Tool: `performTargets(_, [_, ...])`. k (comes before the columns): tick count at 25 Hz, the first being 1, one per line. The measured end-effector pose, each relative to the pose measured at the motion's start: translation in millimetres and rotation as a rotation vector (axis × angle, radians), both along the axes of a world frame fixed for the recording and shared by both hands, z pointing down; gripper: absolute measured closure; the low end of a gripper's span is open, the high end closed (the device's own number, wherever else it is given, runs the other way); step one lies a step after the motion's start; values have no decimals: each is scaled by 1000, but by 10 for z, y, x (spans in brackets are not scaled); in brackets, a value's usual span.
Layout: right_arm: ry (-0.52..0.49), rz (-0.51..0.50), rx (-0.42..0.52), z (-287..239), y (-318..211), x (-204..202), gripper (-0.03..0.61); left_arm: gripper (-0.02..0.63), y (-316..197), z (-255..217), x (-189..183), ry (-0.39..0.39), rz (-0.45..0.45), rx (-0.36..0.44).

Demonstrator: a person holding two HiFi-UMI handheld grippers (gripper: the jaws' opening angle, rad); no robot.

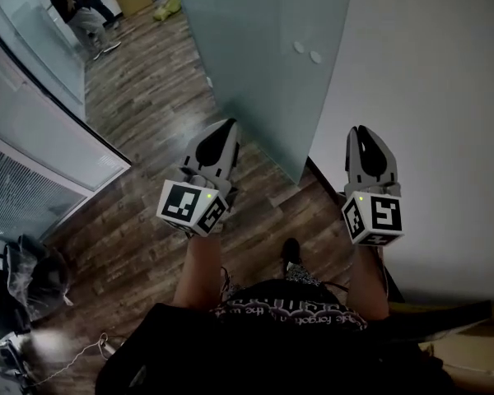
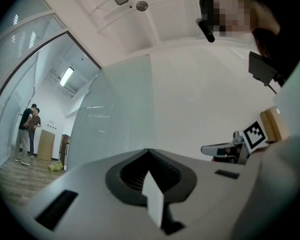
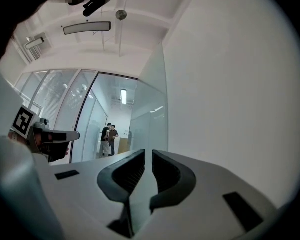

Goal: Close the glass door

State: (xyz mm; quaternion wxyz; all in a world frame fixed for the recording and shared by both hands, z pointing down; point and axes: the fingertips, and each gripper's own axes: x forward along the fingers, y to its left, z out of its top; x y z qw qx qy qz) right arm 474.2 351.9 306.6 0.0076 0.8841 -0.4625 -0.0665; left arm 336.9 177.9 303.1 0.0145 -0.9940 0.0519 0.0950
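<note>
Ahead, the glass door [image 1: 255,64] stands upright and open, its near edge between my 2 grippers. My left gripper [image 1: 227,125], fingers pressed together, faces the door's pane and looks nearer. My right gripper [image 1: 361,132], fingers slightly spread and empty, faces the white wall [image 1: 428,81] right of the door.

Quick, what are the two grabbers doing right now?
Left gripper: closed, holding nothing.
Right gripper: open a crack, holding nothing.
</note>
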Motion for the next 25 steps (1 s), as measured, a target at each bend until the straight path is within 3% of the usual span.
performTargets(10, [-33,-101,-16,65,-465,1005,546,612,-286,-19,943,-18,-42,7])
performTargets(25, [-79,-131,-35,133,-1145,1704,505,612,-902,-110,1403,-15,-75,5])
